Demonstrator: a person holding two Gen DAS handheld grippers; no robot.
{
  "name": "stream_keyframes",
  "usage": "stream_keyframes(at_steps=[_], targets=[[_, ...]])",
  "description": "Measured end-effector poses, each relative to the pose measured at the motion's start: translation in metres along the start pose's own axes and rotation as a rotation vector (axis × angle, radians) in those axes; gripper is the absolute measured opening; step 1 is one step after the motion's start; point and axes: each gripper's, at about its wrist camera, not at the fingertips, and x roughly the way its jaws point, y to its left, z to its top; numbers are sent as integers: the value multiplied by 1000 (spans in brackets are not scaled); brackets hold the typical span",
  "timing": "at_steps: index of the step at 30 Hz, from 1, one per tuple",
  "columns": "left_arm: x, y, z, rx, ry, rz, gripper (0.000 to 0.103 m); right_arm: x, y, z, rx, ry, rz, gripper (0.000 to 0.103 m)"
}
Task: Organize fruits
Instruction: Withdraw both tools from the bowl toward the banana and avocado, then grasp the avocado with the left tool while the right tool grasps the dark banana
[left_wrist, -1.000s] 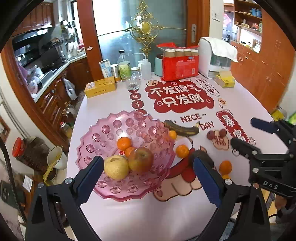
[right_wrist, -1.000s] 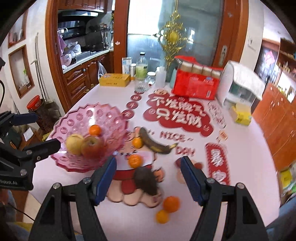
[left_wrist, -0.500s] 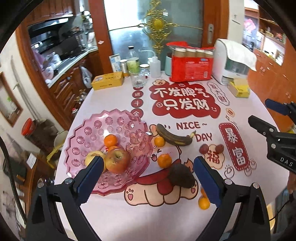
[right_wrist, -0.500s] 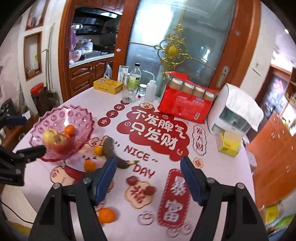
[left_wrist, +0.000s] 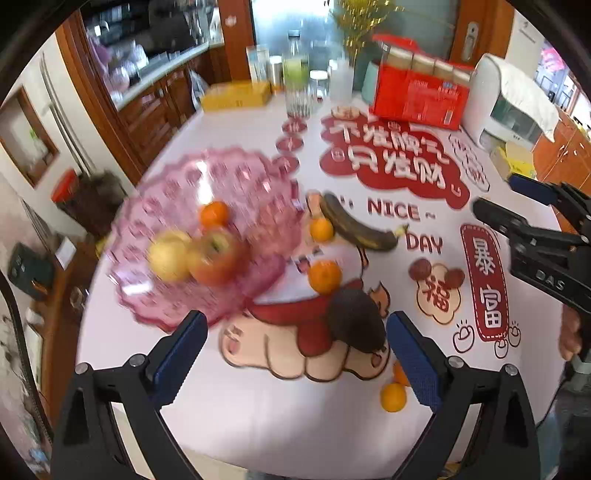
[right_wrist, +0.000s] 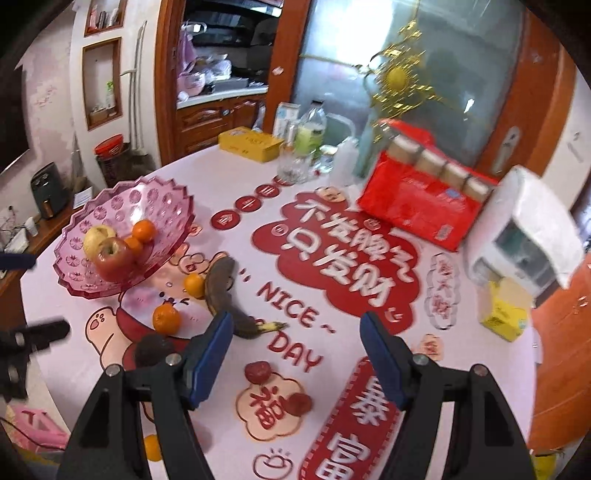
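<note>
A pink scalloped bowl (left_wrist: 236, 173) (right_wrist: 159, 199) holds a red apple (left_wrist: 214, 256) (right_wrist: 112, 254), a yellow apple (left_wrist: 168, 256) (right_wrist: 96, 236) and small oranges (right_wrist: 143, 229). On the table lie a dark overripe banana (left_wrist: 356, 229) (right_wrist: 221, 291), loose oranges (left_wrist: 325, 276) (right_wrist: 166, 318), a dark avocado (left_wrist: 354, 317) (right_wrist: 153, 349) and two red lychees (left_wrist: 421, 267) (right_wrist: 258, 371). My left gripper (left_wrist: 293, 354) is open above the table, the avocado just ahead of its right finger. My right gripper (right_wrist: 295, 358) (left_wrist: 517, 206) is open and empty over the lychees and printed mat.
At the back stand a red drinks pack (left_wrist: 421, 88) (right_wrist: 424, 199), a white appliance (left_wrist: 513, 99) (right_wrist: 528, 236), a yellow box (right_wrist: 251, 144), a glass (right_wrist: 293, 168) and bottles (right_wrist: 310, 129). Two more oranges (left_wrist: 393, 397) lie near the front edge. A hand (left_wrist: 569, 336) shows at right.
Both grippers have swung to the right across the table and rolled. The bowl slid left in both views; the avocado, lychees and mat lettering now sit nearer the fingers. Nothing was grasped.
</note>
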Motion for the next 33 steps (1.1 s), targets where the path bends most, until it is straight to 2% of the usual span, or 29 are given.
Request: stream_keyframes(at_steps=[6, 8, 12, 14, 16, 19, 28, 33], targets=[[53, -12, -7, -72, 116, -65, 97, 53, 9, 0, -14, 69, 98, 72], [68, -16, -7, -102, 145, -66, 96, 72, 12, 0, -16, 92, 131, 72], [101, -22, -6, -197, 188, -69, 89, 110, 18, 1, -18, 144, 185, 72], [115, -25, -7, -228, 210, -75, 77, 126, 21, 1, -17, 169, 210, 72], [125, -29, -8, -244, 230, -82, 75, 139, 24, 2, -11, 193, 239, 72], [132, -34, -9, -253, 227, -101, 74, 148, 32, 2, -31, 203, 262, 72], [154, -42, -3, -300, 243, -234, 56, 157, 36, 0, -50, 224, 278, 72], [149, -44, -3, -223, 223, -163, 55, 160, 35, -2, -49, 232, 290, 72]])
